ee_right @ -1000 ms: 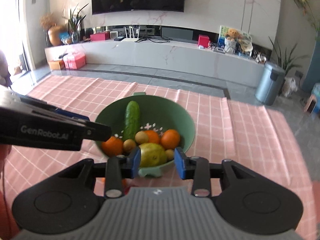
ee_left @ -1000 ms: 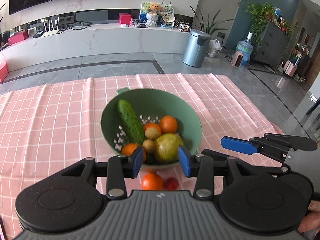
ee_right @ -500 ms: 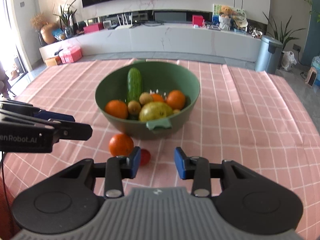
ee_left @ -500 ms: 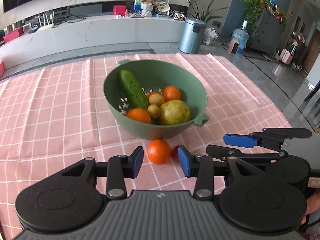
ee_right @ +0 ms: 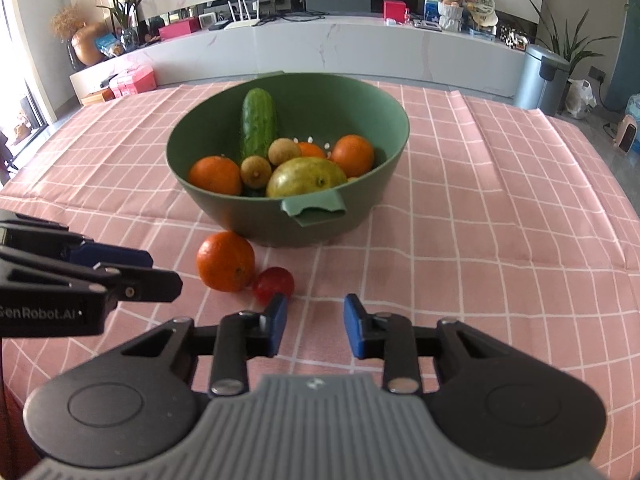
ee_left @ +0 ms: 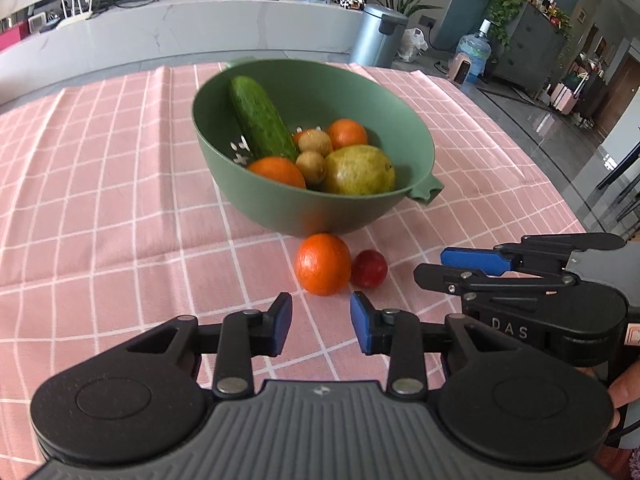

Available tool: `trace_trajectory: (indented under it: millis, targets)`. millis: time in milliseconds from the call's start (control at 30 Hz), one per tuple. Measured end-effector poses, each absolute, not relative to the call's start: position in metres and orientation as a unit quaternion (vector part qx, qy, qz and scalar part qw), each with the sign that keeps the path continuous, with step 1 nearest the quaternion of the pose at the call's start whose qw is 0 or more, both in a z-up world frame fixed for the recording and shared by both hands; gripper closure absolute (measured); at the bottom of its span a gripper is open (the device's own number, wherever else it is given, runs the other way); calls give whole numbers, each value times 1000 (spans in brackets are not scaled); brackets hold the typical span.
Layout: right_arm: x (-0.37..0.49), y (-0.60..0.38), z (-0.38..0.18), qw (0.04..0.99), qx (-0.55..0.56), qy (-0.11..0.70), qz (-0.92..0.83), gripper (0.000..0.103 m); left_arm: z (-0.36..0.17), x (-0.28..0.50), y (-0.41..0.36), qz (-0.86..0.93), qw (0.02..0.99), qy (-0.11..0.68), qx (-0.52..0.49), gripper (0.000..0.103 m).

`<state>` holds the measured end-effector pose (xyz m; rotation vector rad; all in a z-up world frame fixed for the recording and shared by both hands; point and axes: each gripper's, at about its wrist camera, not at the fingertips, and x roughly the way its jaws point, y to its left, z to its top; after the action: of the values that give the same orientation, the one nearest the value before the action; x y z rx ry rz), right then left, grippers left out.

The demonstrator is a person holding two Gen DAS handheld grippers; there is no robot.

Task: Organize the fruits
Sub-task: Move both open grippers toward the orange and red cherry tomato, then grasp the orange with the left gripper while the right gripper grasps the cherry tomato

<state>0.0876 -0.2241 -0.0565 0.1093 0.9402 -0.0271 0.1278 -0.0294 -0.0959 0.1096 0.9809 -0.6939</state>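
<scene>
Both grippers are hovering over the worktop: left gripper jaws closing, empty, before the orange; right gripper jaws gapped, empty, beside the red fruit.

Daylight floods my room, brightest from the window at the left of my right view, where it washes out. Soft shadows sit under the green bowl and the loose orange. Both views bend at the edges, corners going dark. The bowl's rim looks slightly blurred.
</scene>
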Motion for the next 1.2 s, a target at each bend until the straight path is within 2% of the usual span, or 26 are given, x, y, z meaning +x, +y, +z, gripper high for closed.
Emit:
trace_trajectory:
  millis: [200, 400, 467, 600, 733, 767, 800, 833, 867, 1200]
  targets:
    - [93, -227, -65, 885, 67, 461, -9, 82, -106, 137, -40, -329, 823, 461, 52, 63]
    - [95, -227, -72, 881, 72, 467, -1, 81, -110, 142, -44, -326, 827, 455, 45, 57]
    - [96, -227, -74, 881, 76, 467, 2, 81, -112, 145, -46, -325, 828, 455, 42, 51]
    - [98, -225, -76, 881, 73, 468, 7, 81, -115, 149, -49, -329, 826, 456, 31, 50]
    - [99, -223, -77, 881, 73, 467, 10, 80, -117, 150, -52, -333, 825, 456, 29, 51]
    - [99, -223, -78, 882, 72, 466, 12, 80, -117, 150, -52, -334, 824, 456, 28, 61]
    - [99, -222, -78, 882, 71, 466, 13, 77, -116, 149, -51, -332, 826, 455, 30, 62]
    - [99, -221, -78, 883, 69, 465, 14, 71, -116, 149, -50, -332, 825, 456, 30, 62]
    - [99, -220, -77, 884, 66, 463, 14, 70, -115, 149, -49, -330, 825, 458, 27, 62]
    - [106, -209, -78, 890, 50, 453, 28, 70, -102, 139, -25, -293, 843, 451, 26, 63]
